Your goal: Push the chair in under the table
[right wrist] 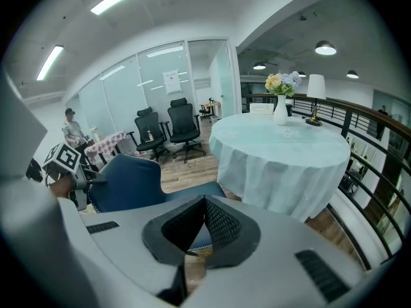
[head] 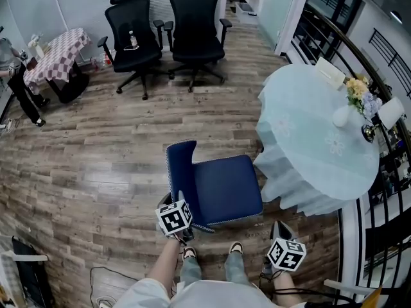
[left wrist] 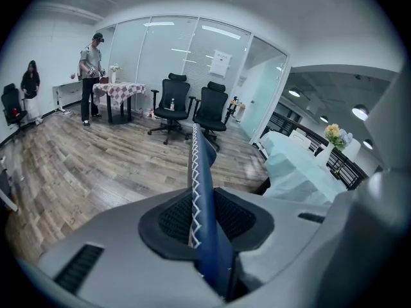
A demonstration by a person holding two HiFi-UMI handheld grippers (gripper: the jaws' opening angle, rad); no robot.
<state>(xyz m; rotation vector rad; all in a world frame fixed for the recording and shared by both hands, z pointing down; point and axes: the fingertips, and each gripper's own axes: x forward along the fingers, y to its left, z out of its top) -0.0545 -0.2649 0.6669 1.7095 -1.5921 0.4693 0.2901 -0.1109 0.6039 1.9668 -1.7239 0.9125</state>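
**Clerk:** Largest entry?

**Keeper:** Round desk (head: 321, 140), with a pale cloth hanging low. All other places were taken from it.

**Clerk:** Next?

**Keeper:** Blue chair (head: 221, 188), the task's own thing. It stood just beside the desk, seat front turned toward the cloth and close to its hem. Whether the two touched could not be told. The chair's back was on the side away from the desk. By my judgement the seat was not yet under the desk, so most of the push remained.

**Clerk:** Other seating?

**Keeper:** Two black office chairs (head: 192, 24), well apart from the desk across the plank floor (head: 96, 172). They had no part in the job.

**Clerk:** Tools?

**Keeper:** Left gripper (left wrist: 202, 220), clamped on the stitched edge of the chair's back, on the side farthest from the desk. I judged it was held there because that rim gave a firm hold for steering and for shoving the seat deskward. Right gripper (right wrist: 204, 218), jaws together on nothing, near the desk's hem and apart from the chair. It was probably kept free because one grip was enough.

**Clerk:** Smallest?

**Keeper:** White vase (head: 341, 116) with flowers, on the desk's top at the side away from the chair, clear of where the seat would enter.
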